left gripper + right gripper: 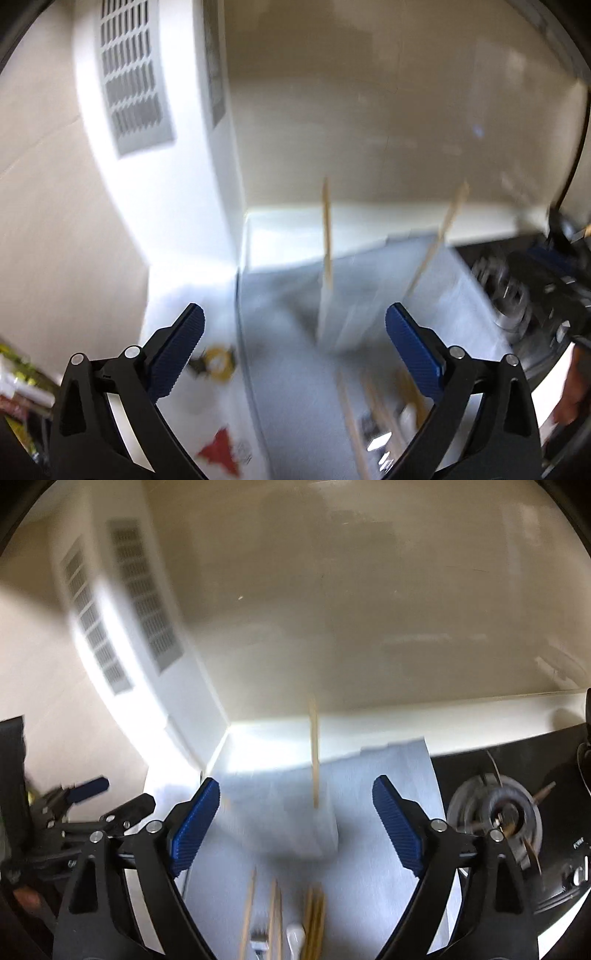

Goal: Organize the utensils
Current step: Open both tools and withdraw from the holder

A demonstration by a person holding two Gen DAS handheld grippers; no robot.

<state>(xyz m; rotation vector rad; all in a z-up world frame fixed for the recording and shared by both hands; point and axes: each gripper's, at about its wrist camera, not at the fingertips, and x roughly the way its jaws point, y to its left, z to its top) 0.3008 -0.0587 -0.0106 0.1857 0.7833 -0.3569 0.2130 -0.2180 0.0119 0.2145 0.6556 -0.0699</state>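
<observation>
Both views are motion-blurred. A clear cup (314,830) stands on a grey cloth (388,782) with a wooden chopstick (315,753) upright in it. In the left wrist view the cup (336,325) holds two wooden sticks (327,236). More wooden chopsticks (314,923) and a white utensil (295,934) lie on the cloth nearer me. My right gripper (295,812) is open and empty, just short of the cup. My left gripper (293,332) is open and empty, also facing the cup; it shows at the left of the right wrist view (92,805).
A black stove with a metal burner (495,812) lies right of the cloth. A white appliance with vent grilles (147,602) stands at the left against a beige wall (369,609). Yellow and red items (218,362) lie left of the cloth.
</observation>
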